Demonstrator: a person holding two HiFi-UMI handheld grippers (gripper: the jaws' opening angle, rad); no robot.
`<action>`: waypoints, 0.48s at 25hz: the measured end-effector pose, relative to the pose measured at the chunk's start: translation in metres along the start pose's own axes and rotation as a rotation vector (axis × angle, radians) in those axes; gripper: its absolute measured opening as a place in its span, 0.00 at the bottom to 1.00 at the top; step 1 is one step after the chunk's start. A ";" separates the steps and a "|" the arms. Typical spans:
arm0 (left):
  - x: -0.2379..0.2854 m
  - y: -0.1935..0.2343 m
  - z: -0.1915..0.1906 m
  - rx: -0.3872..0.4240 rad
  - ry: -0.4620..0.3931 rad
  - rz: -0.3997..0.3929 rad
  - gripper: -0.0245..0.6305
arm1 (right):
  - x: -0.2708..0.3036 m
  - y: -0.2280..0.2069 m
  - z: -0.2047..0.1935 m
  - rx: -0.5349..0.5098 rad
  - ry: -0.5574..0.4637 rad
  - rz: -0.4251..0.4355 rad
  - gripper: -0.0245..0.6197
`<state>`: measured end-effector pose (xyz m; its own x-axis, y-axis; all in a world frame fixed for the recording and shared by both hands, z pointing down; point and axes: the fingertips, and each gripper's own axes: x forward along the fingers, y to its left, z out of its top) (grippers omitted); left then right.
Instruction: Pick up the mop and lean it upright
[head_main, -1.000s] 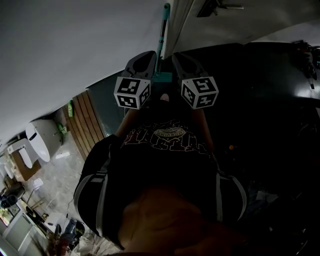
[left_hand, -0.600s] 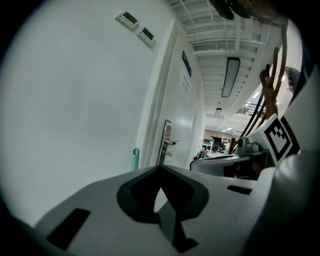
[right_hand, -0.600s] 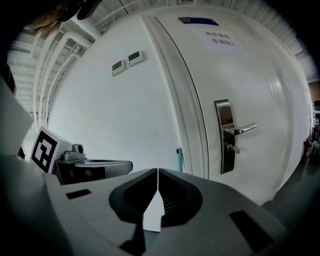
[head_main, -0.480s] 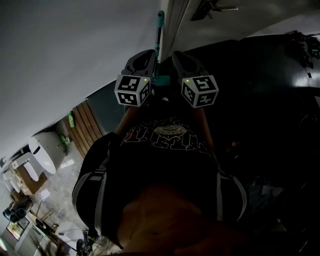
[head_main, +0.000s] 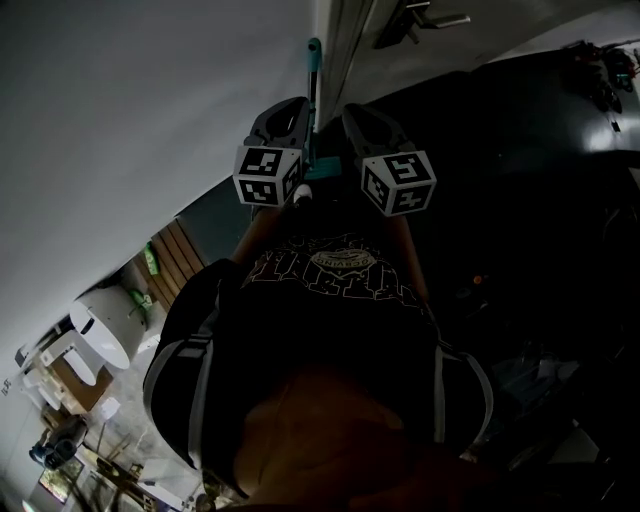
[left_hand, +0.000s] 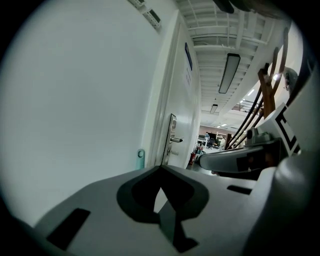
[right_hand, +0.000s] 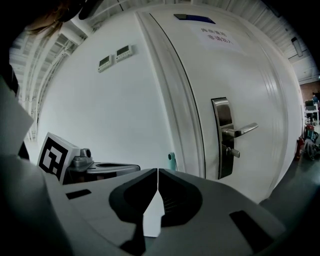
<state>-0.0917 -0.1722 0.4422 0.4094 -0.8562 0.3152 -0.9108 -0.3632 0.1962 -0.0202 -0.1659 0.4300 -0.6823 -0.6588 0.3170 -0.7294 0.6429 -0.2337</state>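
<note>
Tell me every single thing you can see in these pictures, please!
mop: one, teal-tipped handle, standing against the wall beside the door
wall: one, white, behind the mop
door: one, white, right of the mop
door handle: one, silver, on the door
wall boxes: two, white, high on the wall
wooden slats: one panel, brown, lower left in the head view
left tongs: one, grey, shut, nothing held
right tongs: one, grey, shut, nothing held
shirt: one, black with print, on the person
</note>
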 end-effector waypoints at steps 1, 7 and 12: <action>0.005 0.003 0.000 0.002 0.002 -0.004 0.11 | 0.004 -0.002 0.000 0.003 -0.001 -0.005 0.07; 0.029 0.016 -0.001 0.017 0.019 -0.022 0.11 | 0.018 -0.012 0.004 0.014 -0.004 -0.036 0.07; 0.046 0.023 -0.001 0.025 0.035 -0.036 0.11 | 0.023 -0.023 0.007 0.026 -0.003 -0.066 0.07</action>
<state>-0.0941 -0.2200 0.4624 0.4430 -0.8292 0.3408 -0.8964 -0.4031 0.1844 -0.0194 -0.1985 0.4358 -0.6326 -0.7006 0.3301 -0.7740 0.5874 -0.2364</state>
